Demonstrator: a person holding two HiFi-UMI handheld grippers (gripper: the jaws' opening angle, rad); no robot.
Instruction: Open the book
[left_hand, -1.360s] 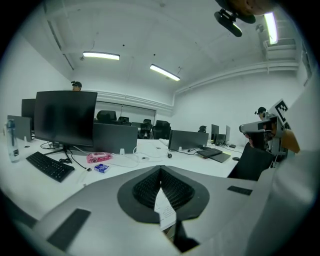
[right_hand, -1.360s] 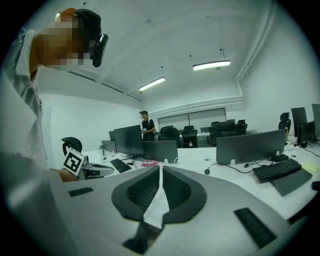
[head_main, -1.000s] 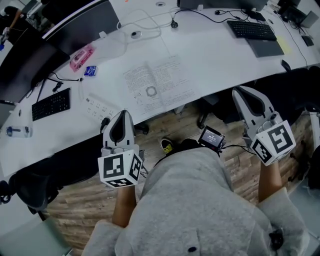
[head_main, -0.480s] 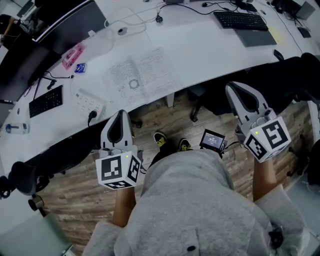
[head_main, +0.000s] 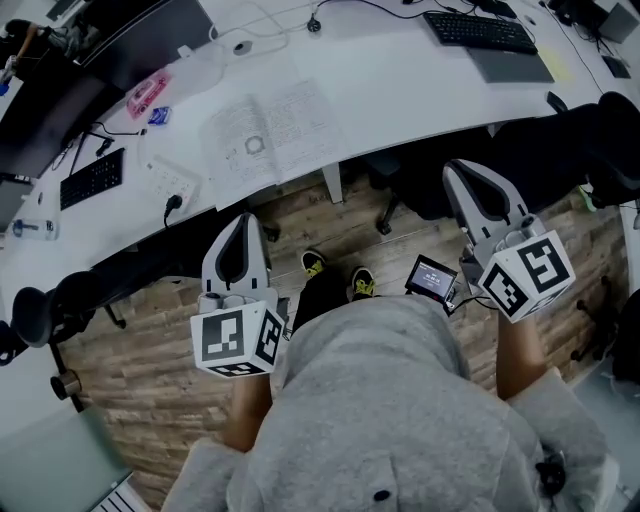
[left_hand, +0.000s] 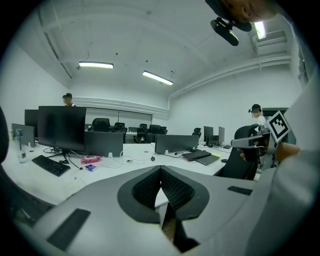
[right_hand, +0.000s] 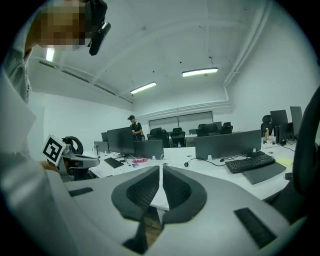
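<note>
Person: a grey sweatshirt (head_main: 385, 400) fills the near middle of the head view, with 2 shoes (head_main: 314, 263) on the wooden floor (head_main: 150, 360) just beyond it.
Left gripper (head_main: 245, 225): held over the floor at the near left, short of the desk edge. In its own view the 2 pads are pressed together with nothing between them.
Right gripper (head_main: 457, 172): held at the near right, over the floor by a black chair (head_main: 560, 150). Its 2 pads are also pressed together and hold nothing.
Small screen (head_main: 432, 278): just left of the right gripper's marker cube.
White desk (head_main: 400, 90): curves across the far side from left to right.
Book (head_main: 265, 140): lies flat and already open on the desk, near its near edge, beyond the left gripper and well apart from both grippers.
Left of the book: a power strip (head_main: 170, 183), a black keyboard (head_main: 92, 178) and a pink case (head_main: 147, 97).
Far right: a second keyboard (head_main: 480, 30).
</note>
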